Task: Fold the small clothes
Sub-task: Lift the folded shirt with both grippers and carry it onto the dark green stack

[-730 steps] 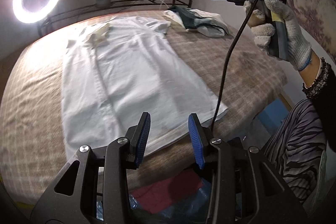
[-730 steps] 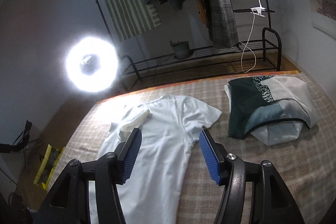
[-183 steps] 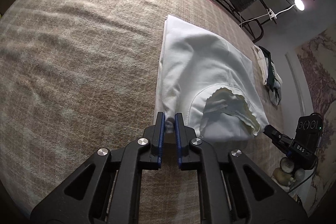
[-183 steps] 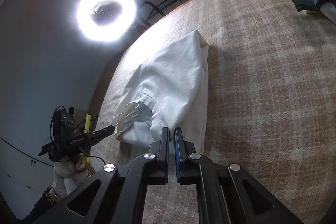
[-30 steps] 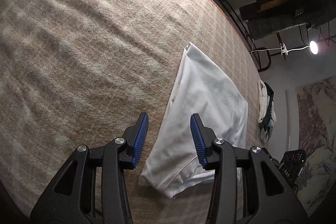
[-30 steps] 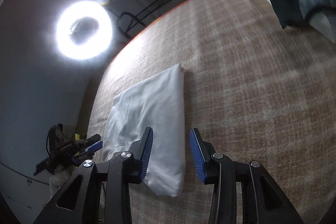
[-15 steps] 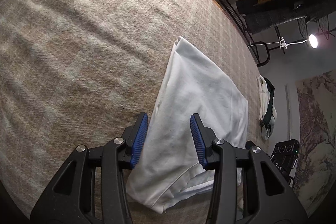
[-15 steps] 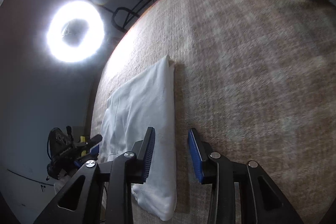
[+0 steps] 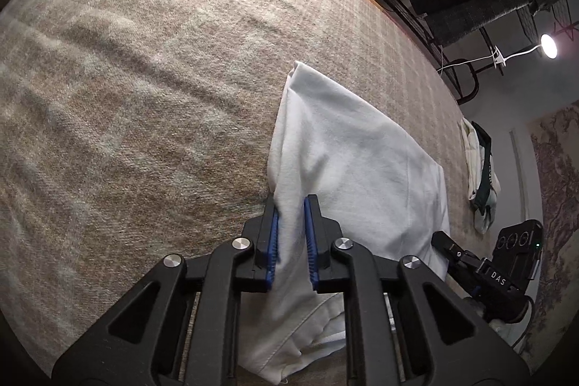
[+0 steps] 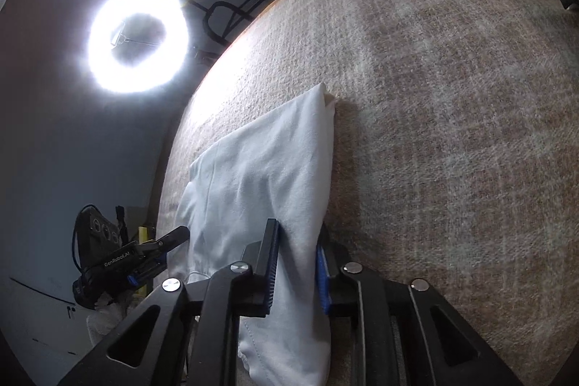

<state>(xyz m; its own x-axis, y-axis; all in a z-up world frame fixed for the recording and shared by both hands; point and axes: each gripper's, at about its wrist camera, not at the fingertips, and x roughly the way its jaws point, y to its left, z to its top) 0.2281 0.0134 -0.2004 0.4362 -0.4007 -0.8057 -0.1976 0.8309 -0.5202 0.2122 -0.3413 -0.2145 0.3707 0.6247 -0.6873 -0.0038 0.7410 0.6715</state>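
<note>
Since a moment ago both my jaws have narrowed from wide apart around the near side edges of the folded white shirt (image 9: pixel 347 161) on the bed (image 9: pixel 144 96), left gripper (image 9: pixel 291 234) and right gripper (image 10: pixel 296 263) pinching cloth for what looks like the next fold.

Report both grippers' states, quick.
Left gripper: jaws partly closed around the shirt's left edge; firm clamp cannot be told.
Right gripper: jaws partly closed around the shirt's right edge; same doubt.

White shirt (image 9: pixel 347 147) on tan-and-cream checked blanket (image 9: pixel 144 67).
</note>
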